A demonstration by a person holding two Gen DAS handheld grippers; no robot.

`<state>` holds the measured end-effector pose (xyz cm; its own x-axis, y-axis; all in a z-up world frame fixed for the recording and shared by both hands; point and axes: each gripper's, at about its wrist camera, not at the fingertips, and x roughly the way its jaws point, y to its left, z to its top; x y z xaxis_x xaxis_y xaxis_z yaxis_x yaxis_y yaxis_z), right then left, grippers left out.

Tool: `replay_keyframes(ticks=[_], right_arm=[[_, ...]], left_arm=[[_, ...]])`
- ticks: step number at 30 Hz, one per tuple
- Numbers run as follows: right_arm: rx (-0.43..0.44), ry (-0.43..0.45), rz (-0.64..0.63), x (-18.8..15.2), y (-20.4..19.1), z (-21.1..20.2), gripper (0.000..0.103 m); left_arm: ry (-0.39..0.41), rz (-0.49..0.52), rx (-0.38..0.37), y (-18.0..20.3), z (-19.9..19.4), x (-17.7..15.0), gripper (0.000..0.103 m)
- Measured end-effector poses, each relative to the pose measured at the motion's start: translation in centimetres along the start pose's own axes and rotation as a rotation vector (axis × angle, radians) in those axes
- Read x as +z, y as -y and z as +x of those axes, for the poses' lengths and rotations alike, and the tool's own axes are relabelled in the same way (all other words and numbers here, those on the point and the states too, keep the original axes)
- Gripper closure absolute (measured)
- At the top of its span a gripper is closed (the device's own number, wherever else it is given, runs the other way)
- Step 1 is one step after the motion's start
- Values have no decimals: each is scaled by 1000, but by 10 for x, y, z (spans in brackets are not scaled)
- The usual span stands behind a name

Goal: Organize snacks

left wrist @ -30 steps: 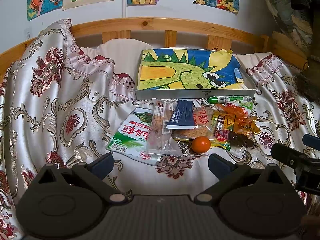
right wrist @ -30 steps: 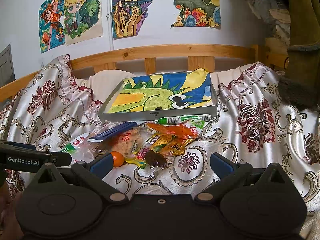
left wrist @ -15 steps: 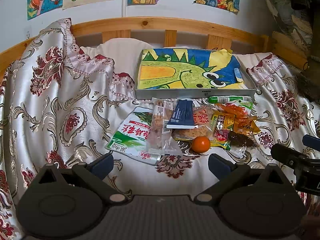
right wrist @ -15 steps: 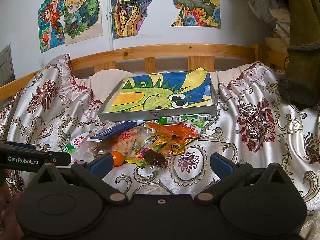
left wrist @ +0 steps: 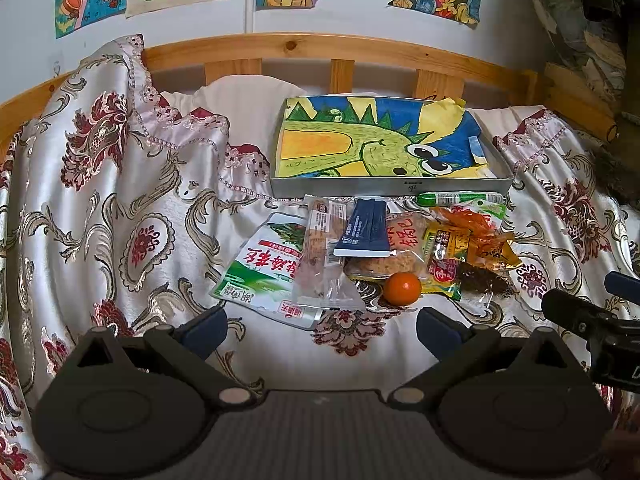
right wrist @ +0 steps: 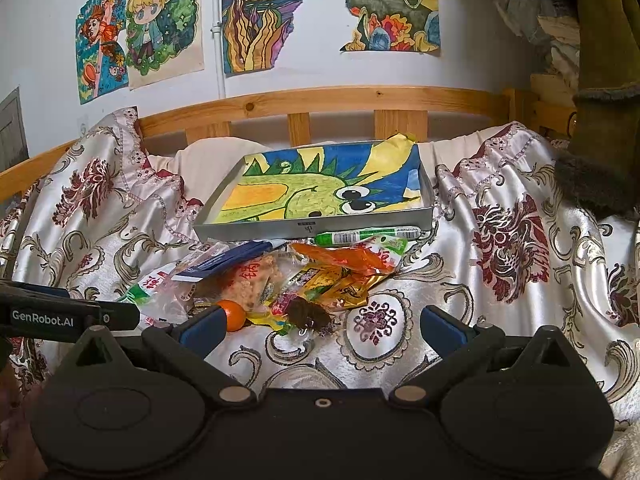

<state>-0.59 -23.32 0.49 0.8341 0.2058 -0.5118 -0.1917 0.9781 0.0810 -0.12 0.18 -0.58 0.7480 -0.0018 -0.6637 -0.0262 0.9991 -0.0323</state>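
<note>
Hovering: left gripper [left wrist: 322,326], right gripper [right wrist: 322,326], fingers apart | orange [right wrist: 234,315] half-hidden | snack pile [left wrist: 400,248] overlapping

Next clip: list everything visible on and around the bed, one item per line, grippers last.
Tray: 1, grey, dragon drawing inside, bed's far side.
Green-white packet: 1, left of pile.
Clear wrapped bar: 1, overlapping that packet.
Dark blue sachet: 1, pile centre.
Green tube: 1, against the tray's front wall.
Orange-yellow packets: several, right of pile.
Orange fruit: 1, pile's near edge.
Bedspread: 1, silver, maroon floral.
Wall drawings: several, multicoloured.
Left gripper: open, empty.
Right gripper: open, empty.
</note>
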Motion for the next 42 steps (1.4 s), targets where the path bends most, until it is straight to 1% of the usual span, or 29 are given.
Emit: replay_keyframes(ticks=[18,27,31,34,39,42], right_arm=[[-1,-2,1,-1,1,0,0],[-5,-31,6,-1,0,4,0],[-9,-41,9,3,0,3,0],[-7,-49,14,7,1,3,0],[2,-60,49,14,6,2,0],[10,-66,58,19,8,2,0]], left_arm=[[-3,-1,-2,0,1,-1,0],[-32,-26,-1,-3,6,-1,0],[-30,-34,22,-4,6,0,0],[-48,-32,47,-4,8,4,0],[-60,0,65,1,11,9,0],[-44,24,77,3,10,11,0]])
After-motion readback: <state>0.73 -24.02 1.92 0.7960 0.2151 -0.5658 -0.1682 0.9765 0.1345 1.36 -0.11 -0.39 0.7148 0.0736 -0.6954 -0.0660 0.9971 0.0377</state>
